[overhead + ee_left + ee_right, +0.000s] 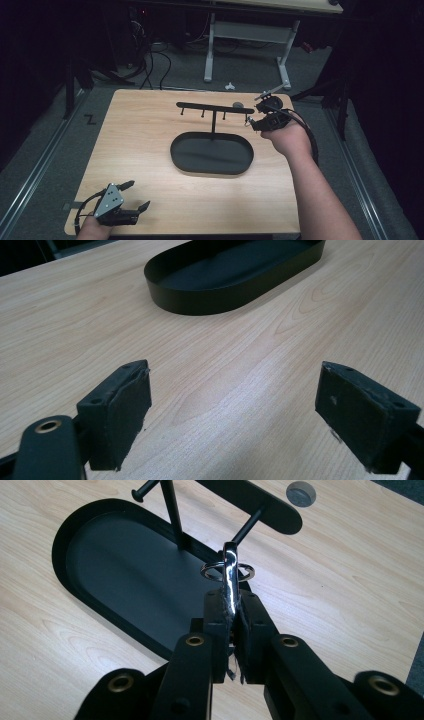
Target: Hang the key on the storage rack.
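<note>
A black rack stands on the wooden table, its crossbar [215, 107] carrying short pegs over an oval black tray base [212, 152]. At the bar's right end, my right gripper [252, 122] is shut on a shiny metal clip with a ring [229, 572]. In the right gripper view the ring hangs just in front of the end peg [247, 525], and my right gripper [232, 610] pinches the clip's lower part above the tray's rim [150, 640]. My left gripper [139, 194] rests near the table's front left corner. It is open with nothing between its pads [120, 410], facing the tray [235, 270].
A round grey grommet [238, 105] sits in the table behind the rack's right end. Beyond the far table edge stand a white desk frame [209, 50] and loose cables [150, 65] on the floor. Bare wood [135, 135] lies left of the tray.
</note>
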The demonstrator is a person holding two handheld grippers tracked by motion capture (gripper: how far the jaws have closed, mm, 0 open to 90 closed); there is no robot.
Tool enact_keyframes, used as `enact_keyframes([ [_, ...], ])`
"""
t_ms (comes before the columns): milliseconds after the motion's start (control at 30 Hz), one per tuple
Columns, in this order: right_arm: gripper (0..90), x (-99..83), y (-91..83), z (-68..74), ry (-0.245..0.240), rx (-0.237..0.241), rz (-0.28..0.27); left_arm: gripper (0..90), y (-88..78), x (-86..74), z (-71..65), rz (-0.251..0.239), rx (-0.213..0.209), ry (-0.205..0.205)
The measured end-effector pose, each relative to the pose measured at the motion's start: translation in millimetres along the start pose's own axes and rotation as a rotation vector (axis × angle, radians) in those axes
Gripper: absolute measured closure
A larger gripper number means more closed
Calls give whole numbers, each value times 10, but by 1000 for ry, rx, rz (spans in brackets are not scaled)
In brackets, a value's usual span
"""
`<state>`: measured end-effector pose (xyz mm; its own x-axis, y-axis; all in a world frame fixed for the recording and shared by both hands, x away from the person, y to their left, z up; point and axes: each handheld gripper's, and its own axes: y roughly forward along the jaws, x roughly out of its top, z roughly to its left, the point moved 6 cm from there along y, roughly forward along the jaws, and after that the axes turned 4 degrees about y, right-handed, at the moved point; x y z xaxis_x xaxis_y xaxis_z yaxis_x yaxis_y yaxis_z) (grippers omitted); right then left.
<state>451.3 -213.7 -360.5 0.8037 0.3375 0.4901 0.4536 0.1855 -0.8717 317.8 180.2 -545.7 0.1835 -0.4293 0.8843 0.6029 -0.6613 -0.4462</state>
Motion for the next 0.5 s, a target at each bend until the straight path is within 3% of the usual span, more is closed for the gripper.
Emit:
enact_keyframes([
  [500, 844, 108, 60, -25, 16, -8, -7, 152, -9, -3, 4, 2, -2, -1],
])
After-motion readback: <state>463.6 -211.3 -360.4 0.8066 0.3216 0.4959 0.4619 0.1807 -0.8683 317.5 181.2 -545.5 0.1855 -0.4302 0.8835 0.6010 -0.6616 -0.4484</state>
